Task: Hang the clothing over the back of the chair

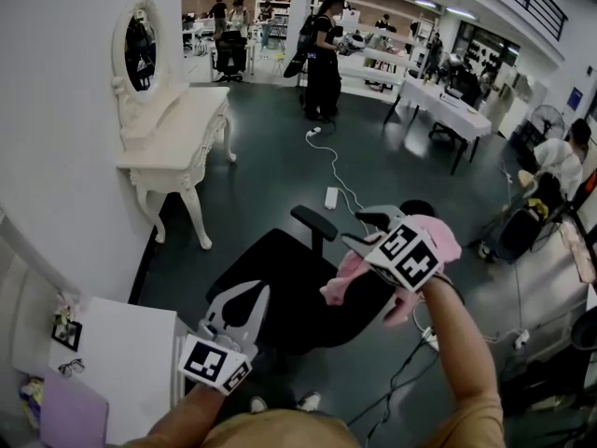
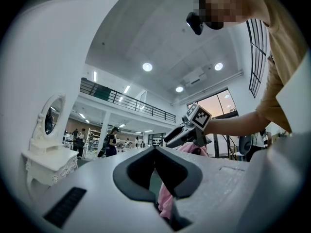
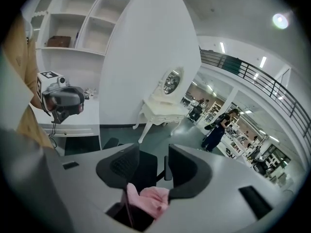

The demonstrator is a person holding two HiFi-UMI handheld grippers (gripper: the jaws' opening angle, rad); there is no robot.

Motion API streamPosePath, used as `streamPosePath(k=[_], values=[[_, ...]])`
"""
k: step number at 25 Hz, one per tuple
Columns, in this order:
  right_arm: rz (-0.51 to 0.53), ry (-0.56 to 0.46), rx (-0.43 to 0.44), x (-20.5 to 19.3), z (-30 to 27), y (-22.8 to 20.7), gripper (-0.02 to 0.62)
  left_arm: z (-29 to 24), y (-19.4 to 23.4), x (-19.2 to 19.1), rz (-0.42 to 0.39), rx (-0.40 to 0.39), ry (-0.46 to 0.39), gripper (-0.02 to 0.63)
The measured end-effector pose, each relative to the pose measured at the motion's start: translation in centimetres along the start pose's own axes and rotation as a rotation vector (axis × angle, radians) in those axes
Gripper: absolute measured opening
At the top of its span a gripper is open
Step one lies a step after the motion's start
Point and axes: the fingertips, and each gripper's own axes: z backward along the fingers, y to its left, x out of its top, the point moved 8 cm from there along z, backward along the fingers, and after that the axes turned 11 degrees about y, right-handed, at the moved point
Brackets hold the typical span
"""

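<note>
Two grippers, each bearing one marker cube, reach in from the lower edge. Nearest, beside one plain white worktop (image 1: pixel 121 362), the left gripper (image 1: pixel 244 292) has its dark pads pinched together at the tips, with nothing clamped between them. The right gripper (image 1: pixel 367 231) is released, its pads standing apart. One piece of soft pink clothing (image 1: pixel 343 280) lies crumpled at the root of its jaws, not pressed by the pads. It droops in loose folds against the upper back of one chair (image 1: pixel 270 273), a black office model with a padded seat and a curved armrest. Beyond it, one white power strip (image 1: pixel 331 197) lies on the smooth dark floor. By the wall stands one carved white dressing table (image 1: pixel 182 124) with one oval mirror (image 1: pixel 140 45). Further off stands one person in black (image 1: pixel 324 59).
</note>
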Motion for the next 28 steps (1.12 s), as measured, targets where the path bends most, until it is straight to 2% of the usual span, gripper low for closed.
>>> streamPosePath(k=[9,16,22,28], values=[[-0.052,-0.102,-0.059,-1.8,3.8,0.3,0.1,-0.2,-1.0,1.0,-0.035,-0.008,0.0,0.003],[-0.098,-0.236,-0.198,-4.3,9.7,0.9,0.013,-0.4,-2.2,2.5,-0.071,-0.007,-0.011,0.003],[-0.216,-0.366,-0.301,-7.7,15.8,0.7,0.005,-1.2,-3.5,4.0,-0.097,-0.007,-0.031,0.003],[-0.252,-0.45,-0.382,-11.7,19.7,0.9,0.003,-1.9,-4.3,5.1,-0.119,0.0,-0.053,0.003]])
